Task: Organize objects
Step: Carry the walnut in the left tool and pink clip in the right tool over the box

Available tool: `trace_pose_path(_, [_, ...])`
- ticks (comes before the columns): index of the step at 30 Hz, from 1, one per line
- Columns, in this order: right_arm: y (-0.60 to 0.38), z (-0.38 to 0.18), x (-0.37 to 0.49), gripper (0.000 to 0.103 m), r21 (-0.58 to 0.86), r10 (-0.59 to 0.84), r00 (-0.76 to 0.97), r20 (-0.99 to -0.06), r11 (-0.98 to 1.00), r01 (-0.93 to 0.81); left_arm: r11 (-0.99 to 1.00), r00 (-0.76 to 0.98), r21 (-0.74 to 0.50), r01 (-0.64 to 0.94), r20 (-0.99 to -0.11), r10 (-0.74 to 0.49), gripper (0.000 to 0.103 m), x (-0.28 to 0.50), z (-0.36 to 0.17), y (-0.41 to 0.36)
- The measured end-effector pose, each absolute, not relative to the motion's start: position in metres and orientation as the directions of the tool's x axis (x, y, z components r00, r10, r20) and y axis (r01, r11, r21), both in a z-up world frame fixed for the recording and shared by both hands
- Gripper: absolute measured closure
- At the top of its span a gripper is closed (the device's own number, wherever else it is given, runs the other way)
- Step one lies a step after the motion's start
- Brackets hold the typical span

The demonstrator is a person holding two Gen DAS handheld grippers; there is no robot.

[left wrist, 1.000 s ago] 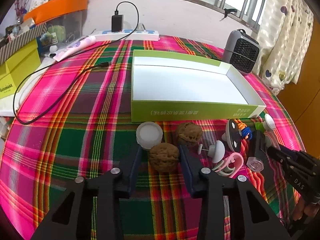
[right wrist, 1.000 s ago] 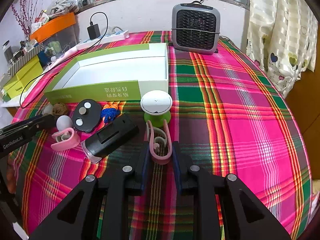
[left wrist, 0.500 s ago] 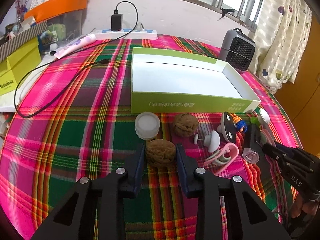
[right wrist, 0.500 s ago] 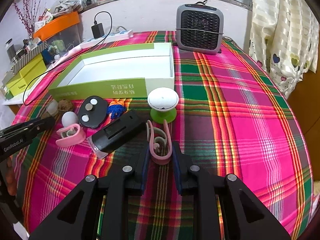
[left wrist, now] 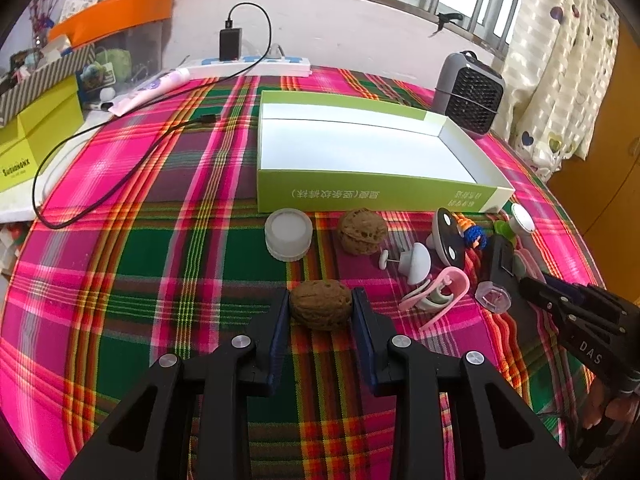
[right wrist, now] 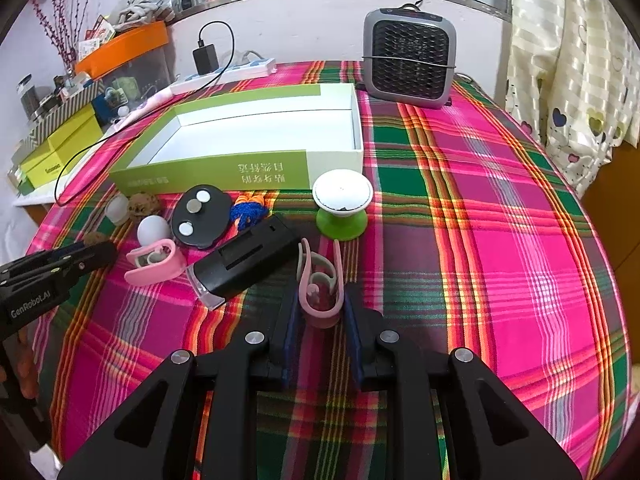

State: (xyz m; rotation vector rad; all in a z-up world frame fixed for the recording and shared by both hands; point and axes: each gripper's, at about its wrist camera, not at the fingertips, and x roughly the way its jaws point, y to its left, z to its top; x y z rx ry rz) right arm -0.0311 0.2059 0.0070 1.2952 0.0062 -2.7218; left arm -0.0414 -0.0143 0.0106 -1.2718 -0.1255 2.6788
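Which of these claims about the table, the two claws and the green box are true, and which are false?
1. The left claw is clamped on a walnut. True.
2. The green box already holds several items. False: it is empty.
3. The right claw grips a pink clip. True.
4. Only one walnut is on the table. False: a second walnut sits beside the white cap.
5. A fan heater stands behind the box. True.

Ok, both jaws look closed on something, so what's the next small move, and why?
Probably lift the left gripper and carry its brown wrinkled walnut into the green-and-white open box. Its jaws have just been closing and now press the walnut's sides, and the box is empty. The right gripper, shut on the pink clip, can follow.
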Motion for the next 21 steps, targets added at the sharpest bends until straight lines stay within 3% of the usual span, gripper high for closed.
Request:
trace_pose_path(7, [0.2020,0.0066,-0.0389,0.073,0.023,-0.096,-0.620,-0.779,-0.992,0.125,-0.982,-0.625,-0.113,-0.152,-0.759,0.184,0.065,-0.0426,0.0101,-0.0084])
trace_pose_path(14, [0.2033,0.0063,-0.0405,0.073,0.028,-0.100,-0.620,-0.779,-0.992,0.126,-0.982,-0.626,-0.118,-0.145,-0.758,0.184,0.065,-0.0462,0.0110,-0.0099])
trace_pose_path(18, [0.2031,0.0066,-0.0403,0.073,0.022,-0.098,-0.620,-0.779,-0.992,0.128,-0.986,-0.630,-0.108,-0.129,-0.759,0.165,0.074,-0.0473,0.0107,-0.0110])
trace_pose_path(21, [0.2043,0.0068,-0.0408,0.079,0.023,-0.095,-0.621,-0.778,-0.992,0.124,-0.986,-0.630,-0.112,-0.127,-0.758,0.168,0.074,-0.0475,0.0106,-0.0125])
